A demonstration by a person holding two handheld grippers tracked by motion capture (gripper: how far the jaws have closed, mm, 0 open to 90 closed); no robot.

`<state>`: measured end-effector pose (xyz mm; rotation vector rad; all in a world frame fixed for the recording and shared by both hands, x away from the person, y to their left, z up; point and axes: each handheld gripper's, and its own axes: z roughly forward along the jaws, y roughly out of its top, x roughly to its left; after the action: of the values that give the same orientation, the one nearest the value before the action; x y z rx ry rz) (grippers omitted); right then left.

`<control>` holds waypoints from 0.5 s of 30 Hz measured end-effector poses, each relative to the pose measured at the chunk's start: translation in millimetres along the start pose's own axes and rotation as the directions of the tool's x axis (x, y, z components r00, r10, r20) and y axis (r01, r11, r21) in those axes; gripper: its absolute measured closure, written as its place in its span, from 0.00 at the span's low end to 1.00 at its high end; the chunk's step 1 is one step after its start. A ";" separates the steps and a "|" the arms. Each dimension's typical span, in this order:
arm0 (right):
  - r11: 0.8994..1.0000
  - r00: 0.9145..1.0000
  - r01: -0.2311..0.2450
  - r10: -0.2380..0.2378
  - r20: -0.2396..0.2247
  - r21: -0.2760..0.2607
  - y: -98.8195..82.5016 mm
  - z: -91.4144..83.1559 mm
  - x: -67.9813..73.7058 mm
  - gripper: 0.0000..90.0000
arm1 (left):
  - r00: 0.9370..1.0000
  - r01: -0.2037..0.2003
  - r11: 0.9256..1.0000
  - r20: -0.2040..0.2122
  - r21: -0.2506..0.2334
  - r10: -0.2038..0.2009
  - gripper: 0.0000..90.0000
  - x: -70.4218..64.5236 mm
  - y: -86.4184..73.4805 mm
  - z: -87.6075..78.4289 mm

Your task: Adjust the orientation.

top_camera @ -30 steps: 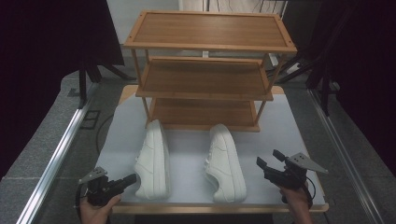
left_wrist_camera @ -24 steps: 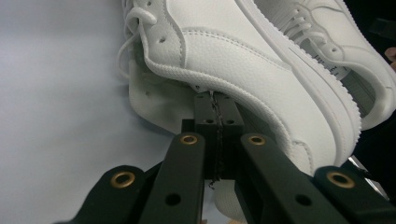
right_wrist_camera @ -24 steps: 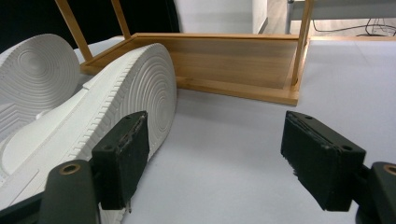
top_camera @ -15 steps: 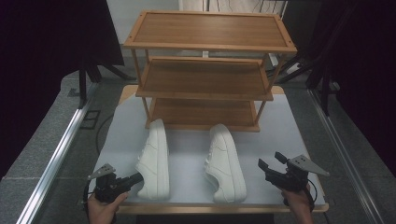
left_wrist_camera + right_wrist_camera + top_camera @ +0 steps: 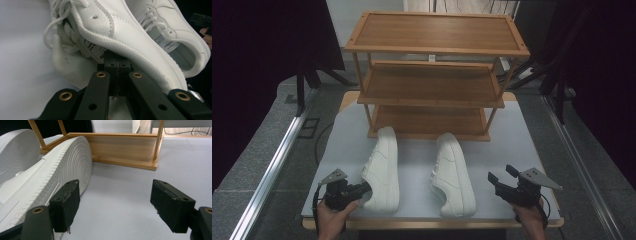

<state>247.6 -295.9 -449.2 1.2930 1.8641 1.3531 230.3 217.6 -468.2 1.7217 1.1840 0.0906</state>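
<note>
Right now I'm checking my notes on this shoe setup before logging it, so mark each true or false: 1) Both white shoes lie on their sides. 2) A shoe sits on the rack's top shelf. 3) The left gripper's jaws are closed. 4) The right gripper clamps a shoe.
1) True: the left shoe and right shoe lie tipped on the table.
2) False: the rack holds no shoe on any shelf.
3) True: the left gripper is shut, at the left shoe's collar.
4) False: the right gripper is open beside the right shoe's sole.
</note>
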 end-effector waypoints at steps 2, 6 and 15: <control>1.000 1.000 0.001 -0.001 0.001 -0.001 -0.1 0.2 -0.3 0.26 | 1.000 -0.010 1.000 -0.002 0.004 0.010 1.00 -2.3 2.4 4.6; 1.000 1.000 -0.002 0.002 0.001 0.001 -0.1 -0.2 0.1 0.26 | 1.000 -0.030 1.000 -0.002 0.005 0.030 1.00 -8.1 7.6 14.5; 1.000 1.000 -0.004 0.004 0.009 0.002 -1.2 -0.4 -0.9 0.26 | 0.993 -0.094 0.996 0.078 0.009 0.093 1.00 -24.5 21.6 34.1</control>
<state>247.2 -297.0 -450.2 1.3018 1.8583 1.3455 250.4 176.1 -458.2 1.7763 1.0495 0.0728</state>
